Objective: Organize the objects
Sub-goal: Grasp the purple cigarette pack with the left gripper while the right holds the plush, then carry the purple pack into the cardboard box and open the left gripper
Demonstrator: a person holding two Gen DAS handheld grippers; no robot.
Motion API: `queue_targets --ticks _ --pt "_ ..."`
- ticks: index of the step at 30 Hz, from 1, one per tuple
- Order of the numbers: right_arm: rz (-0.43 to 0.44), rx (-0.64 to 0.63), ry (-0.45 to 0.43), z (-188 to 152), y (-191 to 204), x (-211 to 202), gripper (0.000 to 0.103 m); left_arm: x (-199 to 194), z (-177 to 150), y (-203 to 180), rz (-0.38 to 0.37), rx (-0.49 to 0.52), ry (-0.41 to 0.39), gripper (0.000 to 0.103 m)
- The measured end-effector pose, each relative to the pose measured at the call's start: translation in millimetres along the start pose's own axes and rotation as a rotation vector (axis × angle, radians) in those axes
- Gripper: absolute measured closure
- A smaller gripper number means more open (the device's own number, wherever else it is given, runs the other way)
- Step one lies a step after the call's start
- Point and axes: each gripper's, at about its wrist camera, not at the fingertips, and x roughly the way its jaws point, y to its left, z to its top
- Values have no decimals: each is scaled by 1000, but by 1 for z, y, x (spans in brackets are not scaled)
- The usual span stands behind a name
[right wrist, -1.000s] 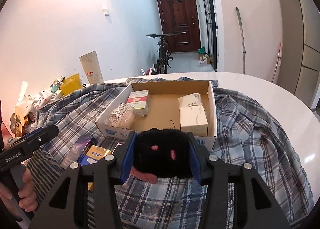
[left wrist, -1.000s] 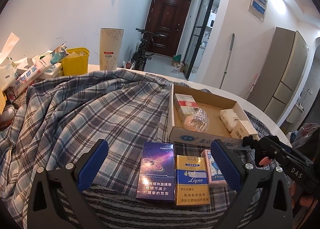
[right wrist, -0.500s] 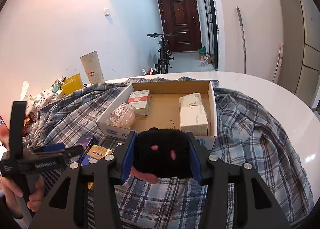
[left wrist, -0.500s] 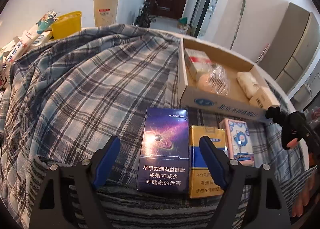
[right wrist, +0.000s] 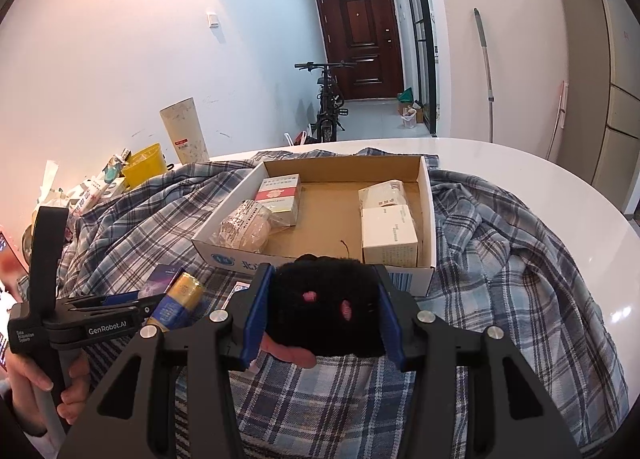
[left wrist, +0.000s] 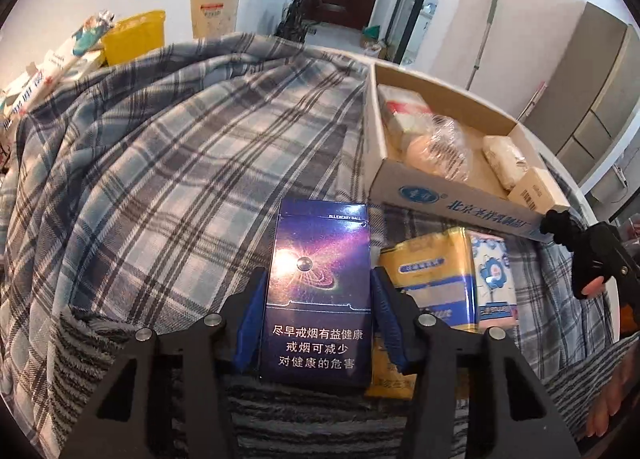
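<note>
**A:** What is in the box ahead of my tongs?

**B:** The shallow cardboard box [right wrist: 427, 199] sits beyond both pairs. It holds a red-and-white carton [right wrist: 280, 195] at the far left, a crinkly clear bag with something pale and round inside [right wrist: 244, 227] nearer the left tongs, and on the right a wrapped white roll [right wrist: 382, 193] with a plain white box [right wrist: 390, 237] in front of it.

**A:** And my own tongs?

**B:** I see the left tongs [left wrist: 318, 315] have just been closing, and their blue pads now pinch the glossy purple cigarette pack [left wrist: 320, 283] by its long sides. Just right of them lie a yellow pack [left wrist: 432, 279] and a pink flowered packet [left wrist: 494, 283], all on the soft plaid cloth [left wrist: 180, 179]. The right tongs [right wrist: 324, 311] squeeze a fuzzy black plush toy [right wrist: 324, 299] with pink spots, in front of the box's near wall.

**A:** What does each camera miss?

**B:** Only the right view shows the bare white table [right wrist: 540, 175] past the cloth, and a hand [right wrist: 60, 387] gripping the left handle. Only the left view shows the print on the pack's face.
</note>
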Motion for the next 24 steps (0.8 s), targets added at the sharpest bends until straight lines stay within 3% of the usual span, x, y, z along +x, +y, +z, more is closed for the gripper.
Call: queue_targets --ticks 5,11,13,24 --pt "0 -1 -10 0 1 -2 56 -15 -2 -6 -11 36 -81 49" --pt "19 -2 -49 1 2 -8 56 -64 -14 -35 52 184 -367 49" --pt "21 -12 -60 2 4 -9 56 -70 -17 -43 46 228 -408 49" --pt "15 -16 -75 3 5 -11 56 -74 -15 -43 48 227 -428 49"
